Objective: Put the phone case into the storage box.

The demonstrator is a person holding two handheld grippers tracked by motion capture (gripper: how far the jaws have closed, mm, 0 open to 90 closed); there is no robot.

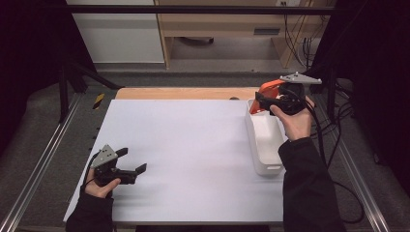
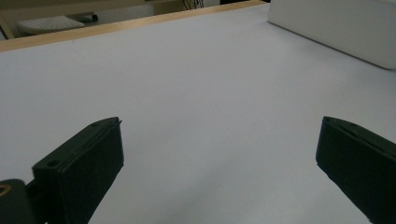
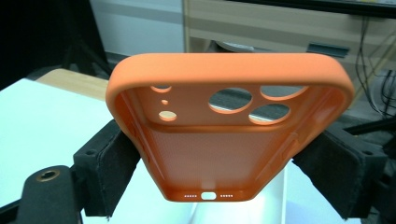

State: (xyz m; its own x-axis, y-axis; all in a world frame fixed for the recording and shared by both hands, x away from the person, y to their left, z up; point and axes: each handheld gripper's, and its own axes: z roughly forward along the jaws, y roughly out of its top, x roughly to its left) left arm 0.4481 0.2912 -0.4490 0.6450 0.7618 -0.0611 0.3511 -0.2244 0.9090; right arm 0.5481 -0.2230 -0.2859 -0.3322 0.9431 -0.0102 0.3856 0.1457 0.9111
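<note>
I have the orange silicone phone case (image 3: 229, 130) clamped in my right hand-held gripper (image 3: 224, 172), its black jaws pressed against the case's two long side edges near the charging-port end, so the case's long axis runs straight out ahead of that gripper, with the camera cut-outs at the far end and the hollow inside facing up toward the lens. From the high view I see the same right hand-held gripper (image 1: 261, 101) held up off the bench, above the far end of the long white rectangular plastic tray (image 1: 265, 140) that sits at the right side of the white-topped bench (image 1: 193, 145), and the case (image 1: 269, 92) sticks out past the tray's far end. The tray's long axis runs away from me, and the gripper seems to point leftward across it, though the case is too small in that view for me to be sure how the two line up; as I judge it, that is what the next move turns on. If the case is meant for the tray, I would swing it round to run along the tray and come down; if it is meant for the bare bench, the open surface lies to the left. My left hand-held gripper (image 1: 130, 164) rests low at the near left corner of the bench, its jaws spread wide with nothing between them, well apart from the case and the tray, so the right hand is far nearer the work.
</note>
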